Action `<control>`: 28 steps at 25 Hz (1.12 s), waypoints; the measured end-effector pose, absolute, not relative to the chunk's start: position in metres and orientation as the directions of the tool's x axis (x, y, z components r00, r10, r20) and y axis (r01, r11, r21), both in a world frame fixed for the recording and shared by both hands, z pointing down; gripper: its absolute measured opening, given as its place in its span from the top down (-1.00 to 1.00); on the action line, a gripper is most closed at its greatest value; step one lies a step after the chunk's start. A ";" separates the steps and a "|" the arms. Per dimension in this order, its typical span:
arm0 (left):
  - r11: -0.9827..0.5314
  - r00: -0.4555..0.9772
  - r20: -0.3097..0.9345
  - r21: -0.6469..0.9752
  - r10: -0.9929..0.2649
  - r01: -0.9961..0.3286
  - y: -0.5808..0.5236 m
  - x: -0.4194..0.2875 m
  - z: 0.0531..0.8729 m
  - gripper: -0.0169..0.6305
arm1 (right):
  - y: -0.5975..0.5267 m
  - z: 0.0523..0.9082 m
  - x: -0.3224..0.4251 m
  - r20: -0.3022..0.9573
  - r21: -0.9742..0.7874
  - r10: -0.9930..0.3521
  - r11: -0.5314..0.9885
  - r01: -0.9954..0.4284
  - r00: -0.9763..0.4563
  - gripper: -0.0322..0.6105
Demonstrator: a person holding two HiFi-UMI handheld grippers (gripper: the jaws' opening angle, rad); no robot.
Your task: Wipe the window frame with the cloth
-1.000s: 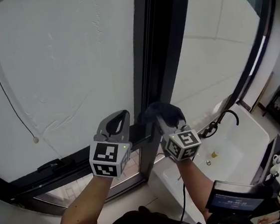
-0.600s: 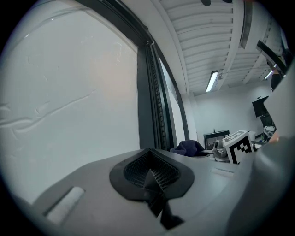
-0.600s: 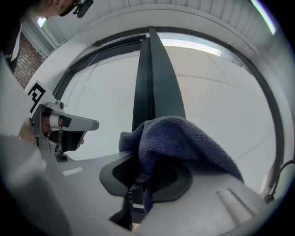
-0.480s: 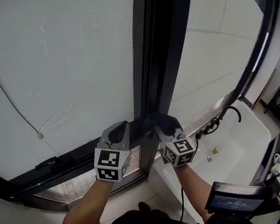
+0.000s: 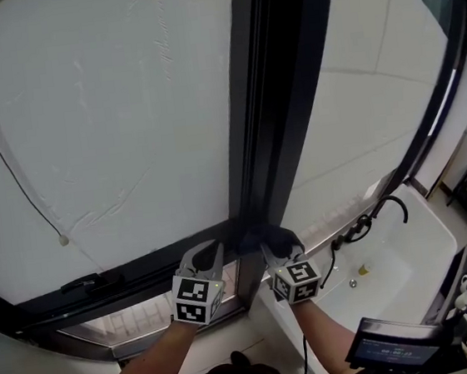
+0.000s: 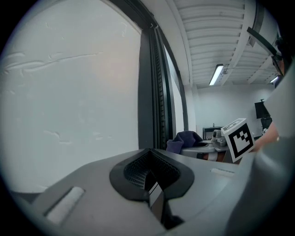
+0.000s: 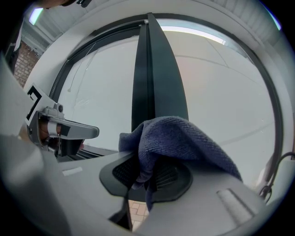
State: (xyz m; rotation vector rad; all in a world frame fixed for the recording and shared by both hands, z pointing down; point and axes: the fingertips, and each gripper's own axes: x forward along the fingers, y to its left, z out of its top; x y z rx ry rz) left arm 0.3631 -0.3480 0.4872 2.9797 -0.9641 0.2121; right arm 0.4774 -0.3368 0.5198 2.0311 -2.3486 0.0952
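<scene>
Mid-wipe: right gripper [image 5: 275,244] jaws clamp cloth [image 7: 179,138] at window frame [image 5: 277,93] base, lower centre. Left gripper [image 6: 151,182] jaws closed, empty. Next: drag cloth along frame.

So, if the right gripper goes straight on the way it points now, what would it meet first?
Probably the dark upright window frame, straight ahead; the blue cloth that the right gripper holds would touch first. How near is unclear.

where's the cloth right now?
The cloth is clamped in the right gripper, low centre in the head view, at the foot of the dark vertical frame post, just right of the left gripper.
</scene>
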 end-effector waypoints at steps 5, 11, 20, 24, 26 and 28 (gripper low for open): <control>-0.817 0.806 0.152 -0.030 -0.573 -0.575 -0.345 0.368 0.504 0.97 | -0.338 0.525 0.476 0.072 -0.033 -0.984 0.158 -0.987 -0.160 0.68; -0.812 0.798 0.168 -0.022 -0.579 -0.584 -0.346 0.372 0.517 0.97 | -0.339 0.537 0.478 0.077 -0.030 -0.981 0.175 -0.984 -0.177 0.68; -0.811 0.798 0.170 -0.014 -0.579 -0.585 -0.340 0.378 0.528 0.97 | -0.330 0.544 0.476 0.107 -0.034 -0.966 0.234 -0.972 -0.237 0.68; -0.791 0.783 0.165 0.029 -0.600 -0.611 -0.336 0.373 0.532 0.97 | -0.330 0.553 0.477 0.127 -0.038 -0.952 0.276 -0.960 -0.279 0.68; -0.777 0.771 0.167 0.037 -0.615 -0.628 -0.336 0.367 0.535 0.97 | -0.334 0.555 0.471 0.134 -0.041 -0.940 0.312 -0.949 -0.315 0.68; -0.769 0.762 0.170 0.036 -0.625 -0.638 -0.335 0.358 0.537 0.97 | -0.337 0.554 0.461 0.136 -0.026 -0.927 0.349 -0.937 -0.349 0.69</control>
